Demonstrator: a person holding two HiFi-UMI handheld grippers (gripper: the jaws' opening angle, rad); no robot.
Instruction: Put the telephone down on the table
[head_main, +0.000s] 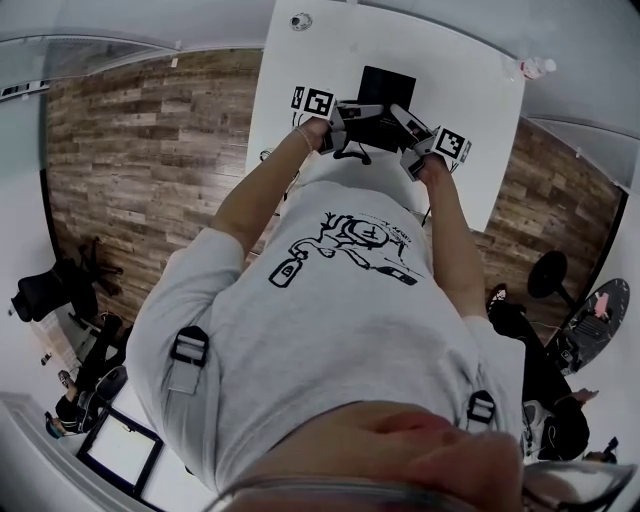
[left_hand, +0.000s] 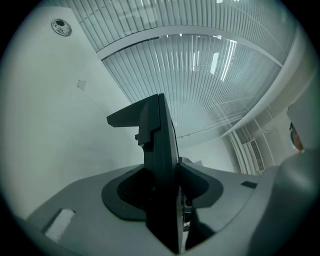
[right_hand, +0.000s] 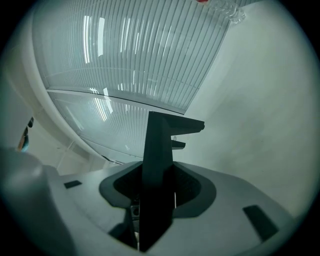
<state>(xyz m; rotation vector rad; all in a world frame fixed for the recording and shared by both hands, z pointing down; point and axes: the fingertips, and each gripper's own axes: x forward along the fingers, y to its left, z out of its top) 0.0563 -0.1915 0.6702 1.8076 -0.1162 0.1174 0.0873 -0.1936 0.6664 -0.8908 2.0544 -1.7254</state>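
Flanking telephone (head_main: 387, 88): left tool (head_main: 372, 113), right tool (head_main: 400, 114), near level, over table (head_main: 300, 70).

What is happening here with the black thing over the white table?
A person holds a black telephone between two tools, one in each hand. The left hand-held gripper has its jaws closed on one side edge, and the right hand-held gripper has its jaws closed on the other. The telephone is over the white table. Whether it already rests on the table cannot be told.
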